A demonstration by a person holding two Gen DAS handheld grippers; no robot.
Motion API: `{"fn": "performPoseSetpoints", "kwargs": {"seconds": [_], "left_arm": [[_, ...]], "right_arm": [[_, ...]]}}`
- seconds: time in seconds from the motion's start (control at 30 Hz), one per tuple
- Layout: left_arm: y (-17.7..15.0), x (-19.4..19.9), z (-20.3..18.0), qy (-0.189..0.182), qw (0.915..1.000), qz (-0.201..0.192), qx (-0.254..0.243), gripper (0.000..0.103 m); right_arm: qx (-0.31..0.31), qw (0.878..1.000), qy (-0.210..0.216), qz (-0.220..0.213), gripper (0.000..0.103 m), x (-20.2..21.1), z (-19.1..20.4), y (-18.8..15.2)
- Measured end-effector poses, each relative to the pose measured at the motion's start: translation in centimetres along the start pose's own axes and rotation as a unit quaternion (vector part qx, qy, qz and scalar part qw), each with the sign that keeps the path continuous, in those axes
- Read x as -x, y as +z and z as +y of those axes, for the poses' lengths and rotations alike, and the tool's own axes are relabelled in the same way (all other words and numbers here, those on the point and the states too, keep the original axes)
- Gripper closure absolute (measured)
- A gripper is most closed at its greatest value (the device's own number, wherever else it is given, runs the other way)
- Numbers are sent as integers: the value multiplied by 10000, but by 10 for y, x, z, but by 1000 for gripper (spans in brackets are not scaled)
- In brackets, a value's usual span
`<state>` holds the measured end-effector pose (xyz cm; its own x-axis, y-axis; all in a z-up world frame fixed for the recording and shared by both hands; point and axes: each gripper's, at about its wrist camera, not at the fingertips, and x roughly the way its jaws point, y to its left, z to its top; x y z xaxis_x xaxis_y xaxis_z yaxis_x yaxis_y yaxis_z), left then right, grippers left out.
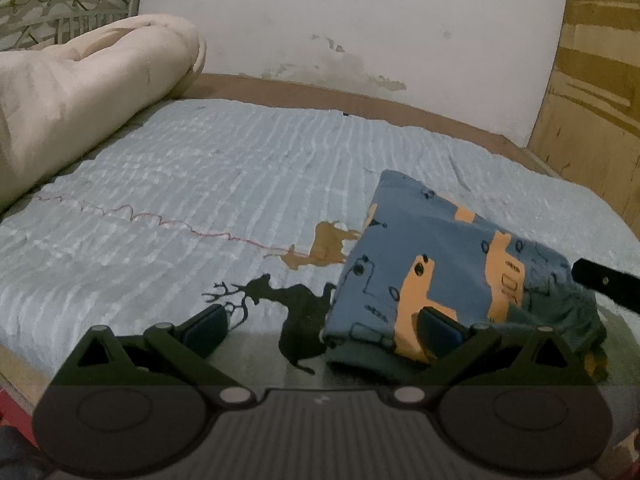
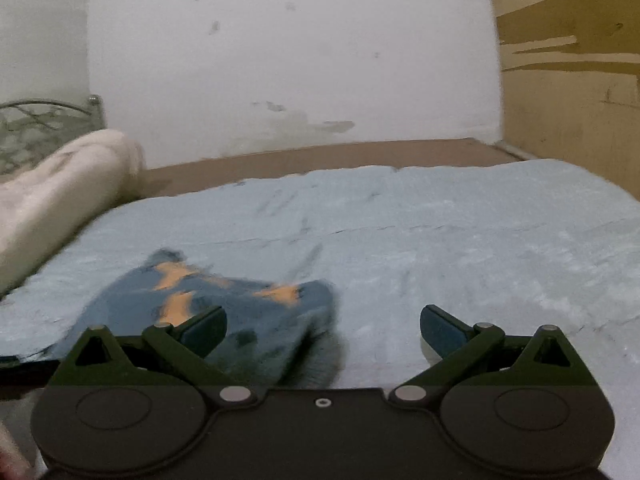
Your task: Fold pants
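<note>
The pants (image 1: pixel 440 264) are blue with orange vehicle prints and lie folded into a compact bundle on the light blue bedspread (image 1: pixel 192 184). My left gripper (image 1: pixel 324 328) is open just in front of the bundle's near left corner, its right finger over the fabric edge. In the right wrist view the pants (image 2: pixel 240 312) lie blurred at the lower left. My right gripper (image 2: pixel 324 328) is open, with its left finger above the bundle and nothing held. The right gripper's dark tip (image 1: pixel 604 280) shows at the pants' right side.
A rolled cream quilt (image 1: pixel 80 92) lies along the left of the bed below a metal headboard (image 1: pixel 60 12). Deer prints (image 1: pixel 296 308) mark the bedspread beside the pants. A white wall stands behind and a wooden panel (image 1: pixel 592 80) at the right.
</note>
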<state>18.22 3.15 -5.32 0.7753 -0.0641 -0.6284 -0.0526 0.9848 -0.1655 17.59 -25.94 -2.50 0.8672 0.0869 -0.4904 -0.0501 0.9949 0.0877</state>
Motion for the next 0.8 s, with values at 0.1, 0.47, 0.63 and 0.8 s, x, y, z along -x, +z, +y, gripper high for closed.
{"fn": "performPoseSetpoints", "kwargs": {"seconds": [0.1,0.47,0.63,0.8], "left_arm": [[-5,6,-4,87,9999,-20,-106,1],[-18,21,-10,80,9995,-34,-294,1],[-23,25,-11,72,9994,-35,-339,1],[-24,29,-11,23,9995,-31,-327,1]], "right_arm": [[188,9997,-43,147,1,7,12,-12],[95,9994,-38,334,1,30,5,-48],[89,9995,-33,290,1,37,5,-53],[183,9995,-134,199,1,48,6,-58]]}}
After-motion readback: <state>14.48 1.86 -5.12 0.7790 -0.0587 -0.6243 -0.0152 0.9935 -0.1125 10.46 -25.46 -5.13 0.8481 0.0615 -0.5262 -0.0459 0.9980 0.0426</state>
